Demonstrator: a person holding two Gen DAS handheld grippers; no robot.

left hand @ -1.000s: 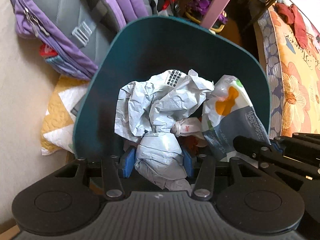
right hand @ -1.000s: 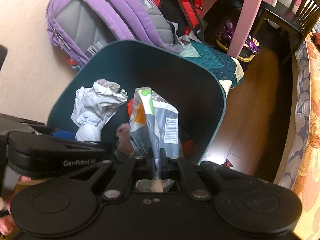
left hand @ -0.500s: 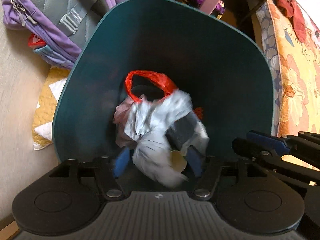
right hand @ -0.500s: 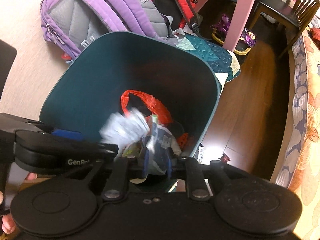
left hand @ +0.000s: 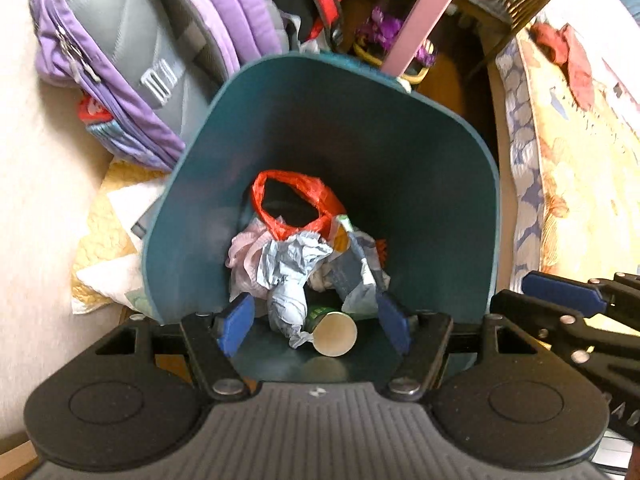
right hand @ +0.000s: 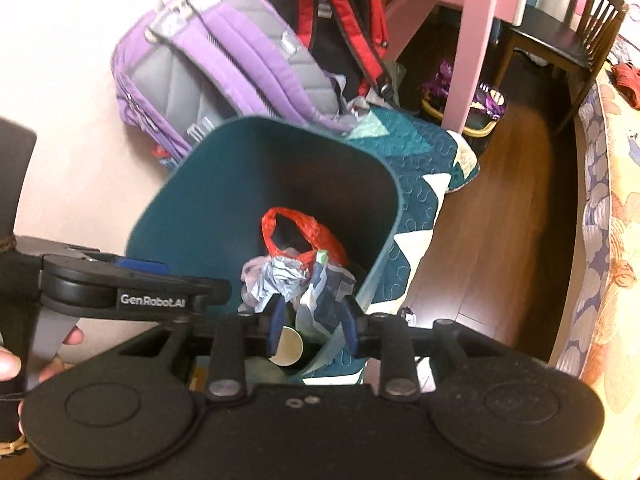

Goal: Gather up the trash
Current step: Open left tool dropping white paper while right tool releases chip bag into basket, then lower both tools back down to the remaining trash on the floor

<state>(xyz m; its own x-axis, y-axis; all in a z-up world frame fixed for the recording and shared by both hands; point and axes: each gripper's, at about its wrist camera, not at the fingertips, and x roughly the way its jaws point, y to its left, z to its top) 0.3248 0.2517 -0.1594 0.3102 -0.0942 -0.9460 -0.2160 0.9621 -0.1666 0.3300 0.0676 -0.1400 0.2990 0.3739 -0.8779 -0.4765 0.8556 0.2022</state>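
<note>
A teal trash bin (left hand: 420, 152) stands on the floor below both grippers; it also shows in the right wrist view (right hand: 224, 184). Inside lie crumpled grey-blue paper (left hand: 288, 276), a printed plastic wrapper (left hand: 360, 276), a red plastic bag (left hand: 304, 196), a pinkish wad (left hand: 244, 256) and a round can (left hand: 334, 334). My left gripper (left hand: 314, 322) is open and empty above the bin's near rim. My right gripper (right hand: 312, 320) is open and empty above the bin, beside the left one (right hand: 132, 284).
A purple and grey backpack (left hand: 132, 52) leans against the bin's far left side, with a red and black backpack (right hand: 332, 28) behind it. A quilted mat (right hand: 416, 168) lies under the bin. A pink table leg (right hand: 476, 44), a dark chair (right hand: 560, 40) and a floral bed (left hand: 568, 140) stand to the right.
Both grippers opened. The crumpled paper left the left gripper and the printed wrapper left the right gripper, and both now lie at the bottom of the bin. Both grippers have risen.
</note>
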